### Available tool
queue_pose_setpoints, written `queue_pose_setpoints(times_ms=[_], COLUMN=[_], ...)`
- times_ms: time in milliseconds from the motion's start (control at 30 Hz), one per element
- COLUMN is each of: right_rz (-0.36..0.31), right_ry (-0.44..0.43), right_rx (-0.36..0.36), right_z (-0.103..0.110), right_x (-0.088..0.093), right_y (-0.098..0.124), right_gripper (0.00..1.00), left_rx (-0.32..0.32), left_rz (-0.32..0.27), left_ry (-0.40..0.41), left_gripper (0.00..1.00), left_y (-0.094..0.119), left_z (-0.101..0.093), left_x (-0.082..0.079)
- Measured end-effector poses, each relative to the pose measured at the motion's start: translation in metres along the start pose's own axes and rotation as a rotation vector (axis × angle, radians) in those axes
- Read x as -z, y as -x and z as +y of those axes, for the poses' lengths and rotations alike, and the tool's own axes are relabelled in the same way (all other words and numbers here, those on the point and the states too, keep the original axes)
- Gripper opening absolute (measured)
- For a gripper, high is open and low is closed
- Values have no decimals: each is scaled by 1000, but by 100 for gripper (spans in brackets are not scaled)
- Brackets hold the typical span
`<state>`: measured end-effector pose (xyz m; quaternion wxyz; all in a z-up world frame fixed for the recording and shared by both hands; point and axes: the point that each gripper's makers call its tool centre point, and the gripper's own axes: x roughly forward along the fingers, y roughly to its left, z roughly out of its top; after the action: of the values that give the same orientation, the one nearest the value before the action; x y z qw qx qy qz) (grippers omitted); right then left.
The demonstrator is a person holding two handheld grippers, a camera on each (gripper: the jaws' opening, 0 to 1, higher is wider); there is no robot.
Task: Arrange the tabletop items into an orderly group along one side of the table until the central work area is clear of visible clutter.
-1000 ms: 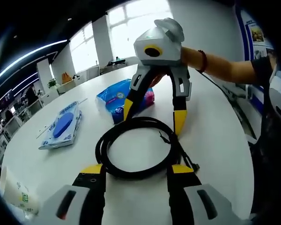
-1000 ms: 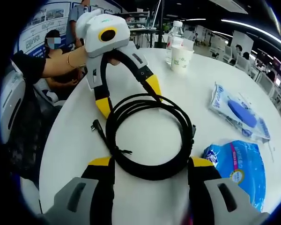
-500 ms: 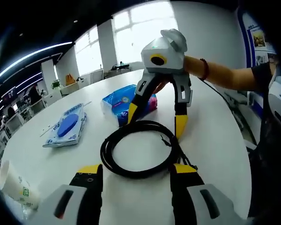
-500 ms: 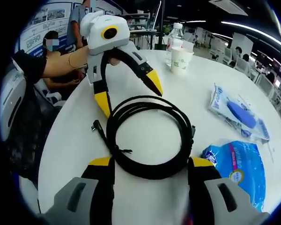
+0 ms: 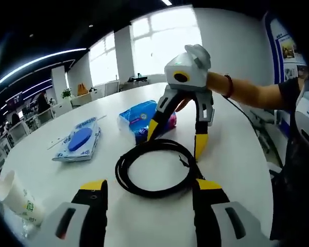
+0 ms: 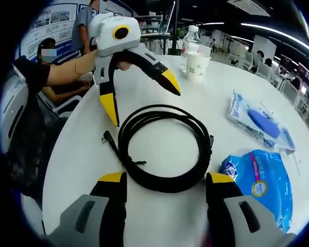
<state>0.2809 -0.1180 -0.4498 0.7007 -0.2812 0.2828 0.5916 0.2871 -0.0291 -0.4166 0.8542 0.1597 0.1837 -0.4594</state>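
Cable (image 6: 165, 149) (one coil); two packets (image 6: 260, 180).

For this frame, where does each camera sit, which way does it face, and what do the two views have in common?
Left gripper view: rides on the left gripper, facing across the white table toward windows; own open jaws below, right gripper and a forearm opposite.
Right gripper view: rides on the right gripper, facing the opposite way; own open jaws below, left gripper and a forearm opposite.
Shared: the coiled black cable, blue wipes pack, flat blue packet, paper cup.
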Motion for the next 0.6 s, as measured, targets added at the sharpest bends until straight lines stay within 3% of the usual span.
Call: queue_pose_setpoints(times_ms=[333,600], right_rz=[-20,-127], right_ry=[-4,-25], right_rx=[7,5], right_z=[2,6], right_x=[-1,-20], right_y=[10,23], right_gripper=[59,60], left_rx=[-43,-110], left_rz=[-20,-73], left_ry=[-4,-19], left_gripper=[73,74], left_y=[5,11], left_z=[7,13], left_x=[-5,-14])
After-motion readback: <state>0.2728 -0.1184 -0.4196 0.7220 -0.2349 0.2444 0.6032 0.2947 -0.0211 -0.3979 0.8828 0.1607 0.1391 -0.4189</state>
